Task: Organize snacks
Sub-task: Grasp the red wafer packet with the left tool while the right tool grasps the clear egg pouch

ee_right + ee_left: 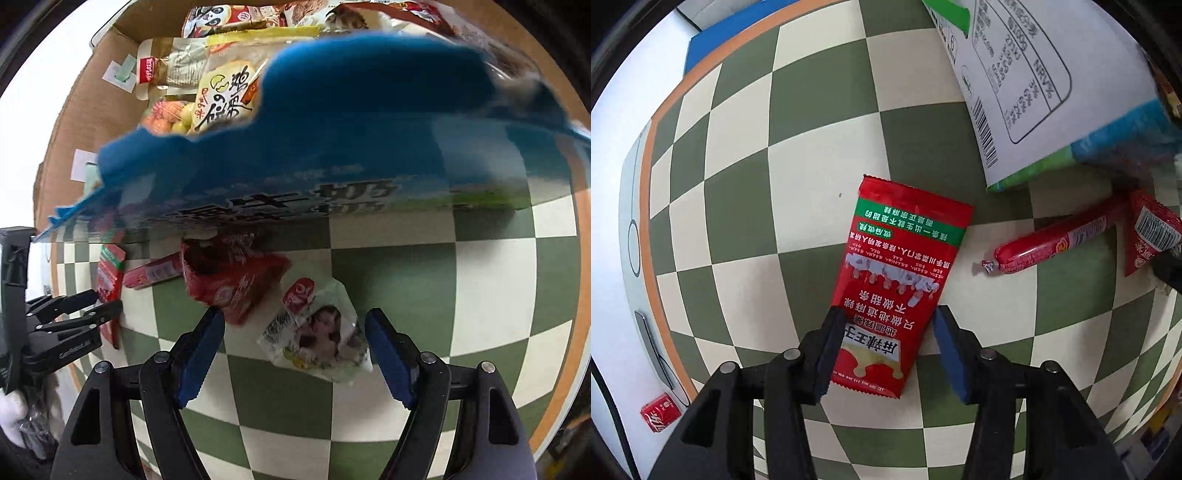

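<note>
Left gripper (890,347): flat snack packet (905,280) lies on the checkered mat (746,177), near end between the fingers, far end running ahead. Sausage stick (1056,240) ahead and right of it, apart. Milk carton (1027,85) further ahead, right. Second packet (1148,232) at far right, just beside the sausage's far end. Small can (659,411) back left, off the mat.

Right gripper (295,354): pouch (321,339) between the fingers. Crumpled packet (232,280) ahead-left, its edge touching the pouch. Cardboard box (74,147) of snacks beyond.
</note>
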### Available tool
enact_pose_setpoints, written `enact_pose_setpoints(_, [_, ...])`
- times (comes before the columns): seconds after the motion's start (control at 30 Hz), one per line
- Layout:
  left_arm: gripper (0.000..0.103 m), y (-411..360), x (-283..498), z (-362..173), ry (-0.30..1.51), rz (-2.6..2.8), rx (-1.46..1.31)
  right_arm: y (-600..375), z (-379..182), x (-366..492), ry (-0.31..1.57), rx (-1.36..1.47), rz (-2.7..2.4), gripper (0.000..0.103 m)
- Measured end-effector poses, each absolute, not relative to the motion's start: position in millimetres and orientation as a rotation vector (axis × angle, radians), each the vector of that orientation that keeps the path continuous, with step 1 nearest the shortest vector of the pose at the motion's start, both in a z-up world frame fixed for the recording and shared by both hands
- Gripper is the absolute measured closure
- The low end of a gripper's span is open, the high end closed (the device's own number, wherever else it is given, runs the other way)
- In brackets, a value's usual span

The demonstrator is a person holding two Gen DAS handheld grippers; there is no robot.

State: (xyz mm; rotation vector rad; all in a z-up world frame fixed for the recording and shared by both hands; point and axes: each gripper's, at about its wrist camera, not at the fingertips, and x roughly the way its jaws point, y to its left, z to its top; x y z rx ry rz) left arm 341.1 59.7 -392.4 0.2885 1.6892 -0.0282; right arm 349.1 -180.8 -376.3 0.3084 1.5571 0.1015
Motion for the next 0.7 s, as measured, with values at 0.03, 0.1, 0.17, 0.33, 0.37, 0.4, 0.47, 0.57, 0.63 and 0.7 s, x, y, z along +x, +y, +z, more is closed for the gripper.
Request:
enact_pose_setpoints(0.03, [0.057,59,339,-392,1.682,-0.03,0.29,-179,-378,349,1.564,0.299,0.099,0.023])
enact_pose_setpoints(0.1, [0.064,59,338,-390,1.673,-0.037,0.278,-177,-381,348,1.569,0.281,0.087,0.037])
enact_pose_setpoints(0.17, [0.076,58,336,-387,1.672,-0.055,0.249,-176,-382,347,1.567,0.261,0.086,0.043])
enact_pose_setpoints(0.33, [0.091,57,325,-383,1.691,-0.055,0.201,-170,-382,338,1.563,0.25,0.109,0.047])
enact_pose_setpoints(0.37, [0.094,57,322,-383,1.699,-0.054,0.182,-169,-381,336,1.562,0.257,0.11,0.049])
enact_pose_setpoints(0.4, [0.096,58,319,-382,1.703,-0.047,0.173,-171,-380,332,1.56,0.268,0.115,0.05])
enact_pose_setpoints(0.47, [0.096,59,313,-378,1.705,-0.053,0.153,-171,-377,326,1.559,0.284,0.124,0.05])
enact_pose_setpoints(0.57, [0.093,64,308,-366,1.662,-0.054,0.14,-172,-370,319,1.549,0.305,0.146,0.051])
enact_pose_setpoints(0.63, [0.086,65,312,-366,1.669,-0.072,0.179,-173,-366,316,1.552,0.323,0.162,0.051])
enact_pose_setpoints(0.7, [0.083,69,322,-370,1.696,-0.073,0.166,-168,-364,314,1.552,0.335,0.174,0.051])
